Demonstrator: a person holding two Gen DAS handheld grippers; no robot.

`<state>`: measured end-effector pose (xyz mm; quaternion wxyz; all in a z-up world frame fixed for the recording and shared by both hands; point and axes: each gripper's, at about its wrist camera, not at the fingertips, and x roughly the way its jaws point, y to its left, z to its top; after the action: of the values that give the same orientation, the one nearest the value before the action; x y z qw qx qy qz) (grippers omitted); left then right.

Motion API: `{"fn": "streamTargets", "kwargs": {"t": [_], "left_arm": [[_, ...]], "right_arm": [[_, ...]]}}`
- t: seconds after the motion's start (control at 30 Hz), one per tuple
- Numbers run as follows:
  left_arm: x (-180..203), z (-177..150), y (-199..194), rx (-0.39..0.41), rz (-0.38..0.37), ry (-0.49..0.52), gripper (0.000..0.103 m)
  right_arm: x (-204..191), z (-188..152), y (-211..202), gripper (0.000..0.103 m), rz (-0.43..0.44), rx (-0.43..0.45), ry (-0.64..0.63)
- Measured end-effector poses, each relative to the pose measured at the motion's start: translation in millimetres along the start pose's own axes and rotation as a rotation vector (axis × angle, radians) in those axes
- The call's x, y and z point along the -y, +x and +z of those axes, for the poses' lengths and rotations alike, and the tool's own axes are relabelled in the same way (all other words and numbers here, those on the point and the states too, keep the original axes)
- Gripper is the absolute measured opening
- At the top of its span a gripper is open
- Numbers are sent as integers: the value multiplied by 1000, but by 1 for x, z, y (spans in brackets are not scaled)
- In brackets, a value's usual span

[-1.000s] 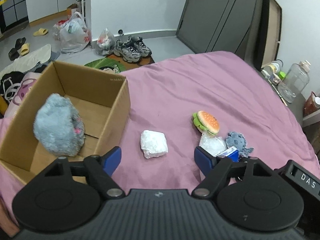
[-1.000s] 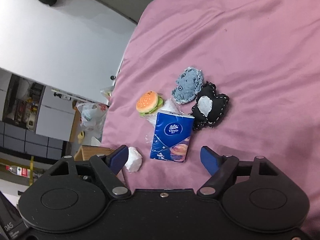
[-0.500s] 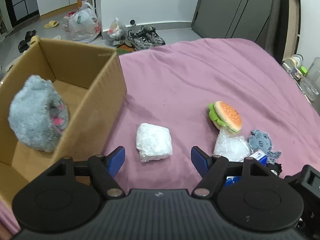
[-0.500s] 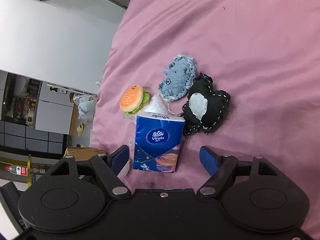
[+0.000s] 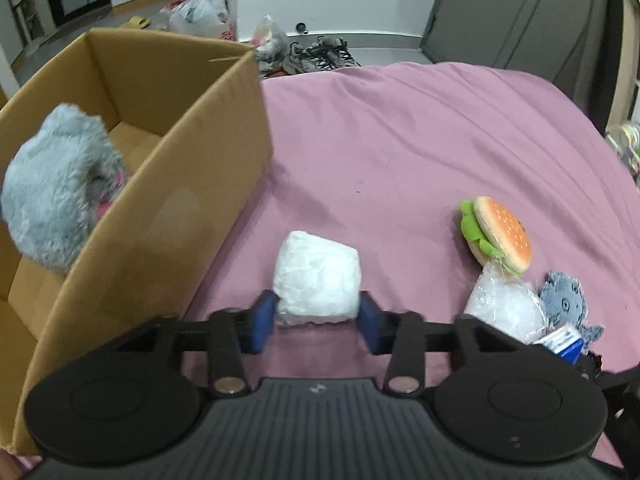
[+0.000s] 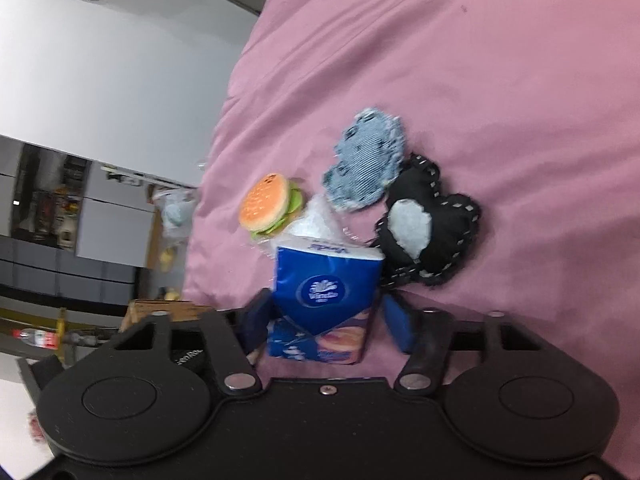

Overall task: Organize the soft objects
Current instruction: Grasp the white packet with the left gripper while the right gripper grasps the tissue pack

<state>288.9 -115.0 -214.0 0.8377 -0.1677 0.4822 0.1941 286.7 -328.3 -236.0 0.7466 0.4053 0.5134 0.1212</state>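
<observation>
My left gripper point(image 5: 316, 322) has its blue pads against both sides of a white wrapped tissue pack point(image 5: 318, 280) on the pink bedspread. My right gripper point(image 6: 326, 322) is shut on a blue Vinda tissue pack point(image 6: 324, 292), which buckles between the pads. A cardboard box point(image 5: 160, 208) at left holds a grey fluffy plush point(image 5: 56, 184). A burger plush point(image 5: 500, 232) point(image 6: 268, 206), a clear plastic bag point(image 5: 504, 312), a denim plush point(image 6: 364, 164) and a black heart cushion point(image 6: 428, 236) lie on the bed.
The pink bed point(image 5: 400, 140) stretches far and right. Shoes point(image 5: 316, 56) and plastic bags point(image 5: 196, 16) lie on the floor beyond the bed. A dark wardrobe point(image 5: 500, 12) stands at the back right.
Both grippers moved forward and down onto their packs and narrowed from wide open. The left now brackets the white pack; the right squeezes the blue pack.
</observation>
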Motion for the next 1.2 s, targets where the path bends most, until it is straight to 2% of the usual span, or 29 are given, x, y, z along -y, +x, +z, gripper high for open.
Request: {"fn": "streamTargets", "kwargs": {"t": [0.17,0.57,0.83,1.2], "left_arm": [[-7,1,-16,-3,-37,-15,39],[-23,-8,-77,7,-134,53,39],[-53,4,-103,24,-176,41,39],[-92,13,-129,32,-230,24,39]], "right_arm": [[-4,-3,-7,50,-9,16,-16],[-16,-16,-37,50,-14,96,-32],[-27,-29,-60,51,-7,170,-28],[-42,-38,-70,51,-36,214,-68]]}}
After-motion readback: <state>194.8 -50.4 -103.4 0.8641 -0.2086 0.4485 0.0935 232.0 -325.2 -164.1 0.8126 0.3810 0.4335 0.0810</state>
